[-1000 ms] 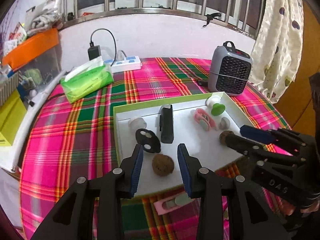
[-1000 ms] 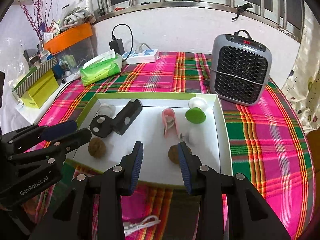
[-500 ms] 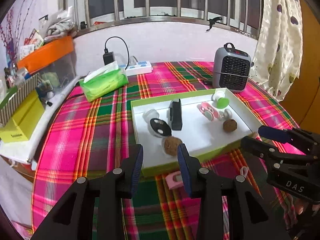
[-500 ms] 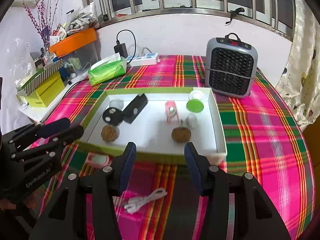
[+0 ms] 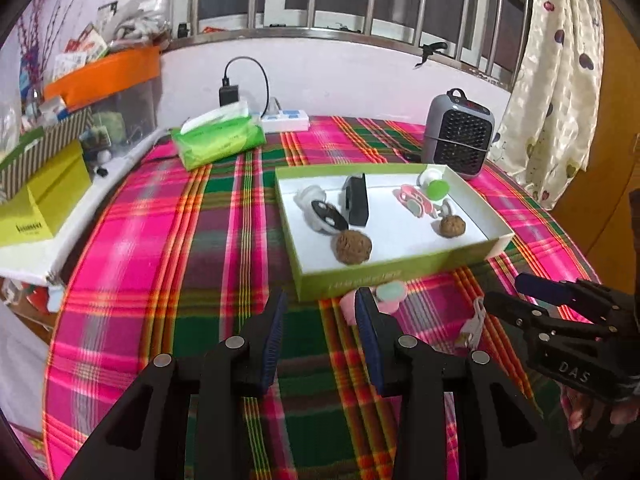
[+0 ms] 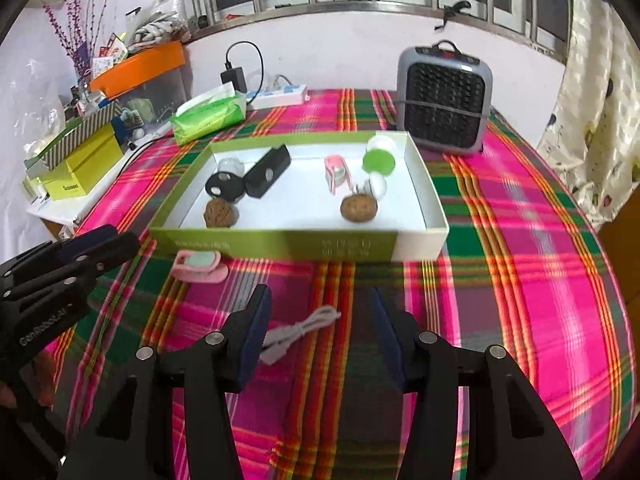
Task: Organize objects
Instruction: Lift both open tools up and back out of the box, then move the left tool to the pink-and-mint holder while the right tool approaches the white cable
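A shallow green-and-white box [image 5: 384, 276] [image 6: 280, 242] on the plaid tablecloth holds two walnuts [image 5: 353, 247] [image 6: 358, 208], a black case [image 5: 356, 200], a black disc, a pink clip [image 6: 335, 172] and a green-capped piece [image 6: 378, 160]. A pink-and-mint clip [image 6: 199, 266] [image 5: 386, 294] lies outside the box's front wall. A white cable [image 6: 298, 332] lies on the cloth between my right fingers. My left gripper [image 5: 320, 332] is open and empty, close to the clip. My right gripper [image 6: 320, 332] is open and empty over the cable.
A grey heater [image 6: 444, 96] stands behind the box at right. A green tissue pack [image 5: 218, 140], a power strip [image 5: 286, 120] and charger sit at the back. Yellow boxes [image 5: 40, 200] and an orange-lidded bin [image 5: 108, 76] crowd the left side. A curtain hangs at right.
Both grippers have pulled back from over the box towards the table's front. The right gripper has opened wider. The outside clip and cable have come into view.
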